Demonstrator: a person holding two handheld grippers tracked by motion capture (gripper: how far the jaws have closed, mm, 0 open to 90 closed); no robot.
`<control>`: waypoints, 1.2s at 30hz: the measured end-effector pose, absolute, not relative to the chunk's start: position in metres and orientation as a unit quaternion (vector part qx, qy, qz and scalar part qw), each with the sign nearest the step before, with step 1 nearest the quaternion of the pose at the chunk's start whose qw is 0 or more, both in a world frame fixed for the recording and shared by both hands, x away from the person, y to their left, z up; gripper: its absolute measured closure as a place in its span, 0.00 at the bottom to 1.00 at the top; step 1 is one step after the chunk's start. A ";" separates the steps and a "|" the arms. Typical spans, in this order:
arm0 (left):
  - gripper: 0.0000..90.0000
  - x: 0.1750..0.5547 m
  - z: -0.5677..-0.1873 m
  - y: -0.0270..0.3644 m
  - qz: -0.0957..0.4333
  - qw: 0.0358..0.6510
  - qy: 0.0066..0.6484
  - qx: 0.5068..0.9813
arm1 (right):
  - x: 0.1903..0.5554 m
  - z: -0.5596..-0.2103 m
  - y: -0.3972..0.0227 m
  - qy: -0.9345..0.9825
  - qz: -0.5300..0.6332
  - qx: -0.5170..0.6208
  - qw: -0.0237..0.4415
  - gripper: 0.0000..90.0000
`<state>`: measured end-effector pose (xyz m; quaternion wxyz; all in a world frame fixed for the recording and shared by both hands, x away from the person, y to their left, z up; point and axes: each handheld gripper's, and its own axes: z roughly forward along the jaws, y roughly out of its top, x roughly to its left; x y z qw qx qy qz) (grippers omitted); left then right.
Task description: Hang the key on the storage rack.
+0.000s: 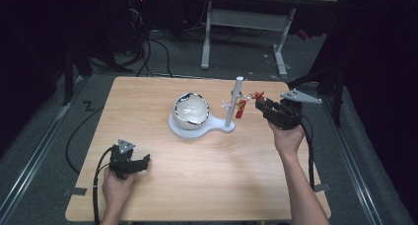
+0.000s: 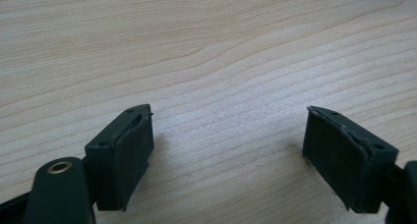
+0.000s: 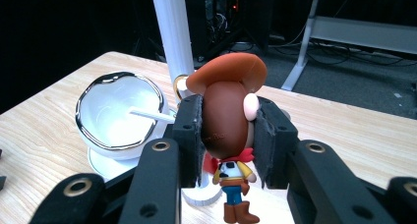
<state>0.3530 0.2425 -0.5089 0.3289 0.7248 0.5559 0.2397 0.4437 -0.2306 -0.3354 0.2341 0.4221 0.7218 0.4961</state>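
While clamped: cowboy figure [image 3: 228,130] in right gripper [image 3: 227,135]

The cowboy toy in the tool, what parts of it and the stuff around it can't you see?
- Cowboy toy: the right tool's pads cover the sides of its head in the right gripper view; it faces away, so its face is hidden.
- In the high view the toy is too small to make out.
- White post: top cut off by the frame edge; its base sits behind the tool.
- White bowl: its foot is partly hidden by the tool.
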 end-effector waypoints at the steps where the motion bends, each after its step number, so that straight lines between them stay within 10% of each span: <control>1: 0.22 0.353 -0.509 0.242 0.240 0.329 0.556 0.725 | 0.444 -0.336 -0.231 0.722 0.496 0.423 0.234 0.75; 36: 0.22 0.353 -0.509 0.242 0.241 0.328 0.556 0.725 | 0.444 -0.378 -0.217 0.730 0.486 0.434 0.207 0.75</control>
